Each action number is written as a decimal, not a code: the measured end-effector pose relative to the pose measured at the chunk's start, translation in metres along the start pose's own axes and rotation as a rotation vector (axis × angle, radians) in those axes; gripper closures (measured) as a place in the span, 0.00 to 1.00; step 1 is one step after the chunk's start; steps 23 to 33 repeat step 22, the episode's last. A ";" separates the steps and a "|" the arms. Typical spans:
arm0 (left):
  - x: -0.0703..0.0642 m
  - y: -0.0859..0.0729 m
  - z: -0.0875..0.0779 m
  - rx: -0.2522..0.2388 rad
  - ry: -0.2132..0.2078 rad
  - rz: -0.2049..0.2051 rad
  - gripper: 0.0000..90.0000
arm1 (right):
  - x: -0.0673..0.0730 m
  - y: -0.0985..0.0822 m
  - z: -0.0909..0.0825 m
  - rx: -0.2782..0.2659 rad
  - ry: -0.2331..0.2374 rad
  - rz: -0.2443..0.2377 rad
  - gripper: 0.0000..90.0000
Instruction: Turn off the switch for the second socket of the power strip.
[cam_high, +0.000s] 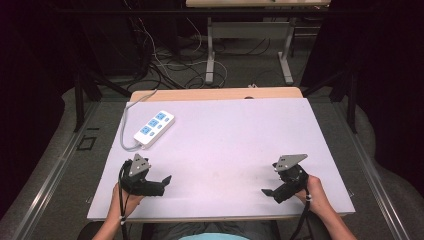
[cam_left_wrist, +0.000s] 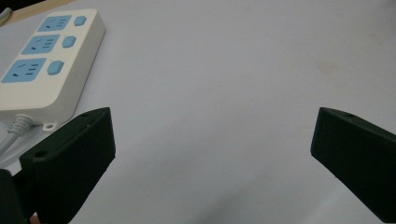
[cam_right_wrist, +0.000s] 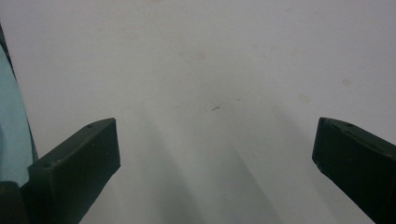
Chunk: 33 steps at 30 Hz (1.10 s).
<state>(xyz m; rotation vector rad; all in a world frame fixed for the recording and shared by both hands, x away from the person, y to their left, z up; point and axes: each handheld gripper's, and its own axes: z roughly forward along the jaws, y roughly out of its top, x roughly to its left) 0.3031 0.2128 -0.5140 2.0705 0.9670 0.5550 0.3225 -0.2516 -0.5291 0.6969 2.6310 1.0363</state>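
White plastic made up the one power strip (cam_high: 154, 128) on the counter (cam_high: 235, 145), lying toward the far left of the pale lilac sheet that covered the top, with a grey cable (cam_high: 125, 131) curling off its near end toward the far edge. It carried three blue sockets in a row, each with a blue switch beside it, three switches in all. Two hand-held grippers rested near the front edge, well apart from each other: the left hand-held gripper (cam_high: 165, 180) lay nearer the power strip, its jaws spread wide with nothing between them, and in the left gripper view the strip sat just beyond its left jaw, apart from it. The right hand-held gripper (cam_high: 267, 193) was likewise wide open and held nothing, pointing across bare sheet. Nothing stood between either gripper and the strip. Beyond the counter, a second table's metal legs (cam_high: 210, 55) and loose cables showed on the floor.
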 end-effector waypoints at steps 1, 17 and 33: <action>-0.002 -0.001 0.000 -0.008 0.001 -0.009 0.00 | 0.000 0.000 0.000 0.001 0.000 -0.003 0.00; -0.014 -0.013 0.000 0.023 -0.061 0.017 0.00 | 0.000 0.000 0.000 0.012 0.002 -0.005 0.00; -0.012 -0.013 0.001 0.033 -0.059 0.025 0.00 | 0.001 0.000 0.000 0.014 0.005 0.002 0.00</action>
